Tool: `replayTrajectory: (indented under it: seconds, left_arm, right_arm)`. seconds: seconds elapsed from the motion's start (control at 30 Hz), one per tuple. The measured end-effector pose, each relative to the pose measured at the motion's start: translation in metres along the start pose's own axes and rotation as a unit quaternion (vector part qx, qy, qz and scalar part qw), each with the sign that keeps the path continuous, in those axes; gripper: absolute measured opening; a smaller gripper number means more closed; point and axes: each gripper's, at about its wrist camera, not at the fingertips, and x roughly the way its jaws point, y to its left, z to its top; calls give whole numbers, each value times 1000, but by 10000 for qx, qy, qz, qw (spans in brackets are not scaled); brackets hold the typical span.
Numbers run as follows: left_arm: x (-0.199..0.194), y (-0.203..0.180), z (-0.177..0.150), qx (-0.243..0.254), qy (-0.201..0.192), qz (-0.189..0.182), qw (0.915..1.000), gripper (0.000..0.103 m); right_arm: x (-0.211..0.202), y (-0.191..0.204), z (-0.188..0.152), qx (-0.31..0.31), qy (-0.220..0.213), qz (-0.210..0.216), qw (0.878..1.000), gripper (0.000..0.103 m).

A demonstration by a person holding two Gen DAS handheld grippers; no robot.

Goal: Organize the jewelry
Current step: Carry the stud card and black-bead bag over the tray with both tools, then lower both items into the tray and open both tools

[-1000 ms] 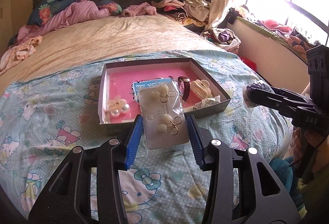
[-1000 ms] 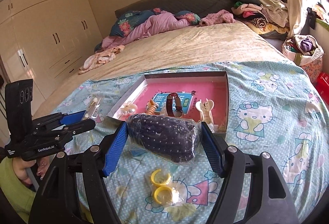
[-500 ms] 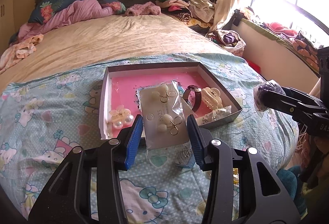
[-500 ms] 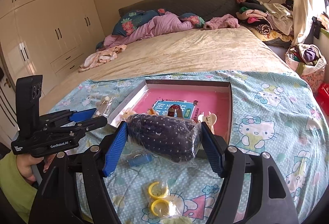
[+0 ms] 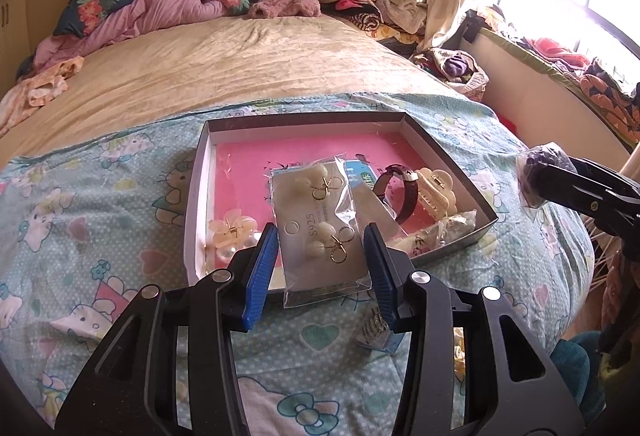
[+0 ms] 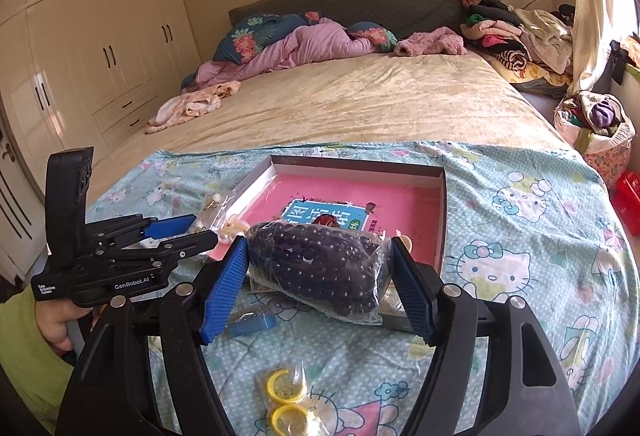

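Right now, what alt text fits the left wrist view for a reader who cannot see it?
The left gripper holds a clear packet of pearl earrings above the near edge of an open pink-lined box on a cartoon-print blanket. The box holds a watch and hair clips. At right, the right gripper holds a bag of dark beads.

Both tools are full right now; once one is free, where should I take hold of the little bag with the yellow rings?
Grip the bag of yellow rings across its narrow width, coming straight down from above. It lies flat on the Hello Kitty bedspread, its two rings stacked toward the camera, so fingers either side probably pinch both plastic and rings; its top corner looks loose and slippery.
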Motion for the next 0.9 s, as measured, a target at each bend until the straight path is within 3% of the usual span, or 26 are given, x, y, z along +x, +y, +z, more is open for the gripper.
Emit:
replayTrajectory:
  seconds: [0.47,0.9]
  left_arm:
    - [35,10,7,-130,226,80,9996,36]
    - [63,21,9,-250,369,100,9990,36]
  right_arm:
    - [30,-19,7,-43,211,-165,9996,69]
    - [70,-20,-5,-179,671,-151,9975,69]
